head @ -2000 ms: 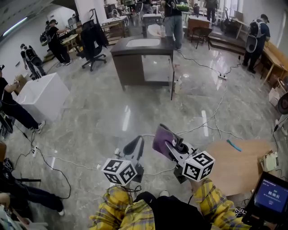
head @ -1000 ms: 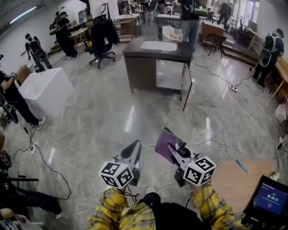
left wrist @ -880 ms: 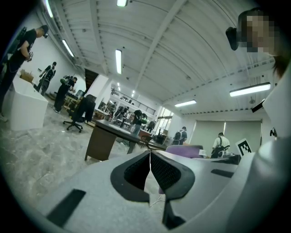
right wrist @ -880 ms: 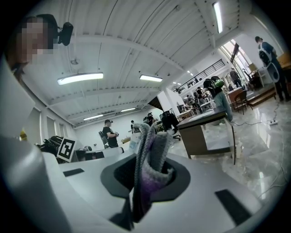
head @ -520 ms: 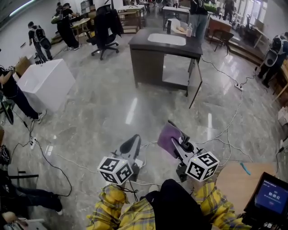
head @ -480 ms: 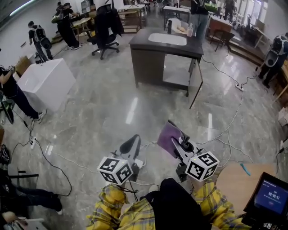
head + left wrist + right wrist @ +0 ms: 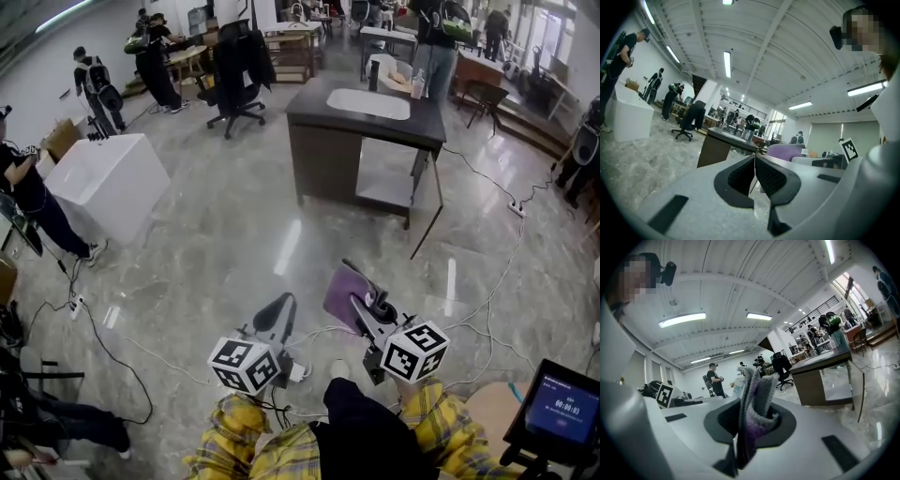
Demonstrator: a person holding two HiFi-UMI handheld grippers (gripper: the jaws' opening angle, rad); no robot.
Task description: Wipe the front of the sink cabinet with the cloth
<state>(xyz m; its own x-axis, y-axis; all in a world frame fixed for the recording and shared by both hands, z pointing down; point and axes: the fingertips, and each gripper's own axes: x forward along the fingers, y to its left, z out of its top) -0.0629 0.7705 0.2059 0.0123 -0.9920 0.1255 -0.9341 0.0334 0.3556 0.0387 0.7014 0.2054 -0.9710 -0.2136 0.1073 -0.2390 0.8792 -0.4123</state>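
Dressed in a yellow plaid shirt with dark check lines, sleeves (image 7: 236, 427) showing on both arms, above dark clothing (image 7: 361, 441). Fitted with a left claw (image 7: 279, 307) and a right claw (image 7: 359, 300), both of pale grey moulded plastic with black trim. Capped at the rear of each with a white cube (image 7: 247, 364) printed with black square markers. Lined inside the jaws with black, finely textured pads (image 7: 740, 174).
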